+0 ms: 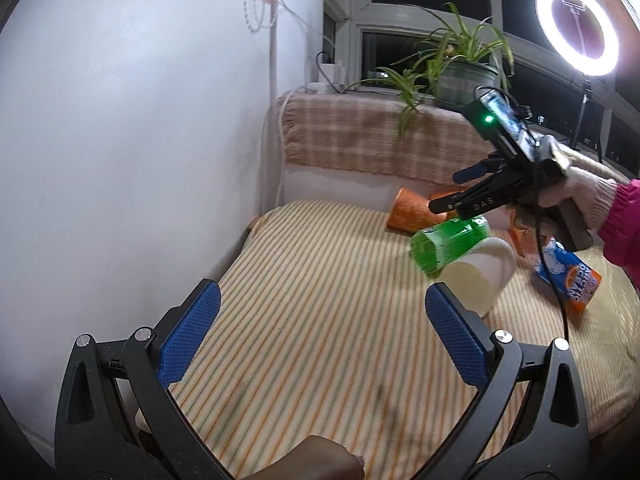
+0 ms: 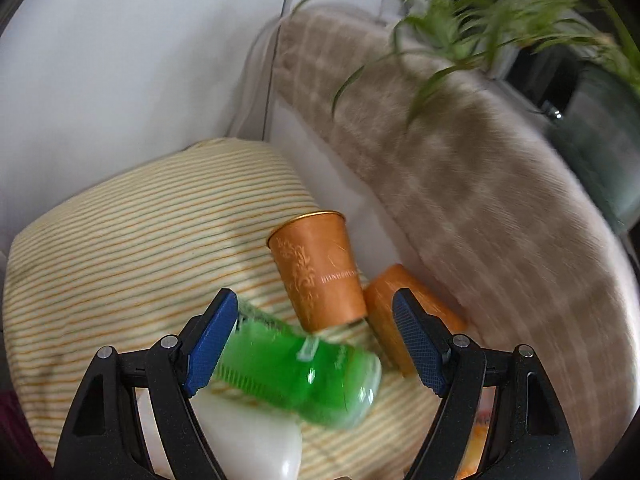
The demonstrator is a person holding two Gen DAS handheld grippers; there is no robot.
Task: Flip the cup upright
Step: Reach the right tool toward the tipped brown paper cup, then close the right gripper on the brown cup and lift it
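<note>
Several cups lie on their sides on a striped cushion (image 1: 320, 320). A green cup (image 1: 448, 246) lies on a white cup (image 1: 476, 276); both also show in the right wrist view, the green cup (image 2: 304, 380) over the white cup (image 2: 248, 436). Two orange cups (image 2: 320, 268) (image 2: 408, 312) lie behind. A blue-and-orange cup (image 1: 568, 276) lies to the right. My right gripper (image 2: 316, 340) is open, its jaws straddling the green cup without gripping it. My left gripper (image 1: 320, 328) is open and empty, above the cushion, short of the white cup.
A white wall (image 1: 140, 140) is on the left. A plaid blanket (image 1: 360, 140) covers the backrest behind the cups, with a potted plant (image 1: 460, 64) on the sill above. A ring light (image 1: 576, 28) stands at the right.
</note>
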